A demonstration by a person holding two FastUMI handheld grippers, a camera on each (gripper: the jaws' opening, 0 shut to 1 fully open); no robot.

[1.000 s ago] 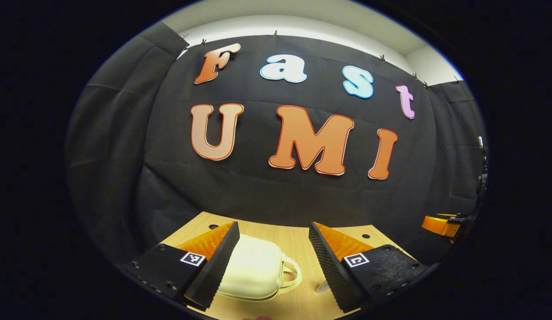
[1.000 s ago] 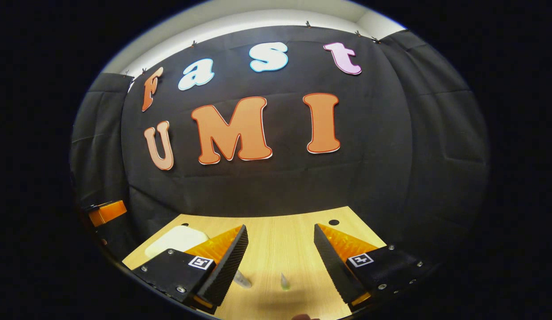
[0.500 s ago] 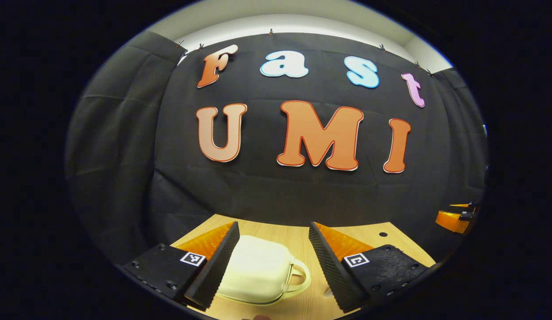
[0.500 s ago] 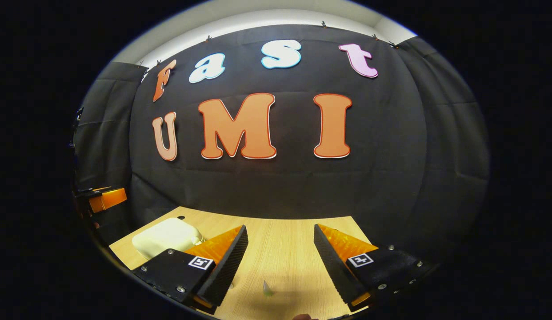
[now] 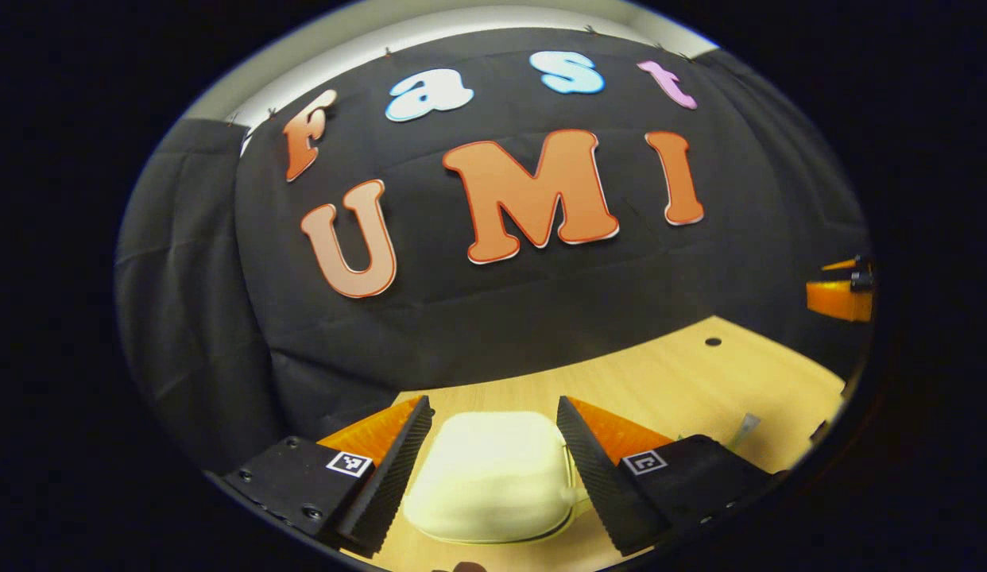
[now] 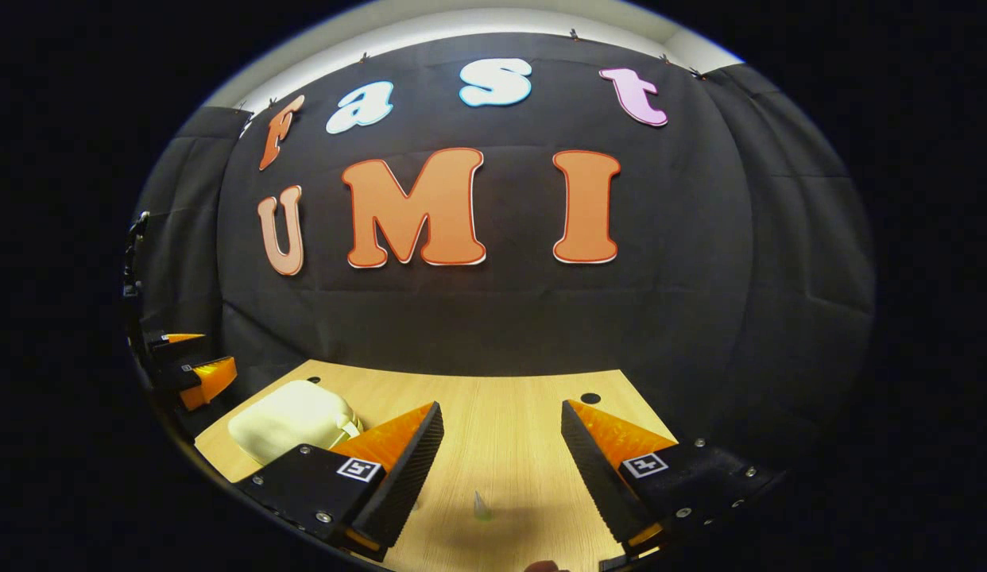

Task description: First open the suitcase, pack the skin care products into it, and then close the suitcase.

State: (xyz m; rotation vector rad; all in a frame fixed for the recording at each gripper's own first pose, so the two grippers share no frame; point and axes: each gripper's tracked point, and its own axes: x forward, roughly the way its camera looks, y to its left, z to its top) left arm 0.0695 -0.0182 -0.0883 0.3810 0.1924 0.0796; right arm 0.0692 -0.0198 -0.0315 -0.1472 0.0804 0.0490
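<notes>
In the left gripper view, the left gripper (image 5: 493,457) hangs with its 2 fingers spread wide on either side of the cream suitcase (image 5: 489,481), which lies flat and closed on the wooden table (image 5: 684,381); whether the fingers touch its shell cannot be told. A small tube (image 5: 744,429) lies on the table to the right, and the other gripper (image 5: 839,298) shows at the far right edge. In the right gripper view, the right gripper (image 6: 501,449) is open over bare wood with nothing between its fingers, a small tube (image 6: 481,506) standing just below. The suitcase (image 6: 291,419) sits at the left.
</notes>
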